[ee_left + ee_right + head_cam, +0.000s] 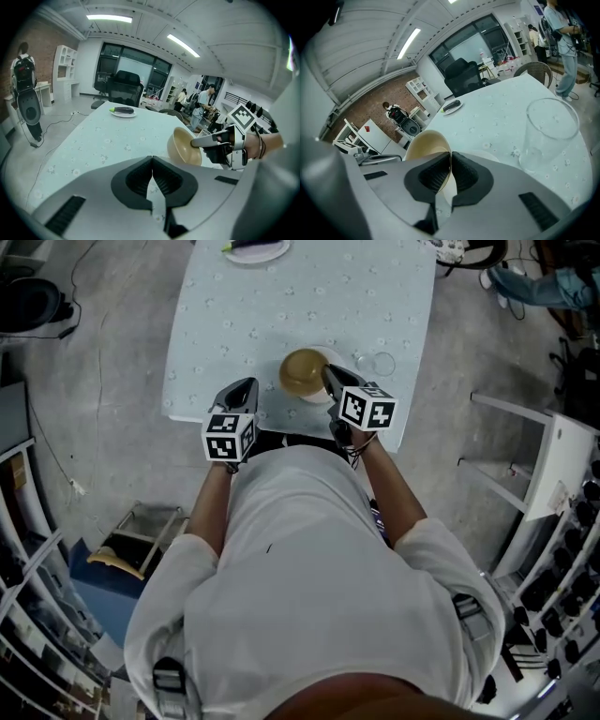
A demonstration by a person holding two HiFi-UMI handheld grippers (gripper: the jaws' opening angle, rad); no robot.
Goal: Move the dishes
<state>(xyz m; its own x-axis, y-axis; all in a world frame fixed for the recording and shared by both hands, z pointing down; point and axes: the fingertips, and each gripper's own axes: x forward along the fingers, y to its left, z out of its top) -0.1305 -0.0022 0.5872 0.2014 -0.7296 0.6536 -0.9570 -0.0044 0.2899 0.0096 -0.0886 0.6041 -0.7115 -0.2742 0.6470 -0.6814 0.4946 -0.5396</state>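
A tan bowl (302,372) hangs tilted over a white plate (330,393) at the near edge of the table (300,306). My right gripper (330,378) is shut on the bowl's rim; in the right gripper view the rim (440,140) runs between the jaws, with the plate (485,157) below. The left gripper view shows the bowl (183,146) held by the right gripper (206,140). My left gripper (242,393) is shut with nothing between its jaws, to the left of the bowl. Its jaws (151,173) meet above the tablecloth.
A clear glass (382,364) stands right of the bowl, large in the right gripper view (551,136). A small plate with a dark vegetable (255,247) sits at the far edge. Chairs and people stand beyond the table; shelves are at my right.
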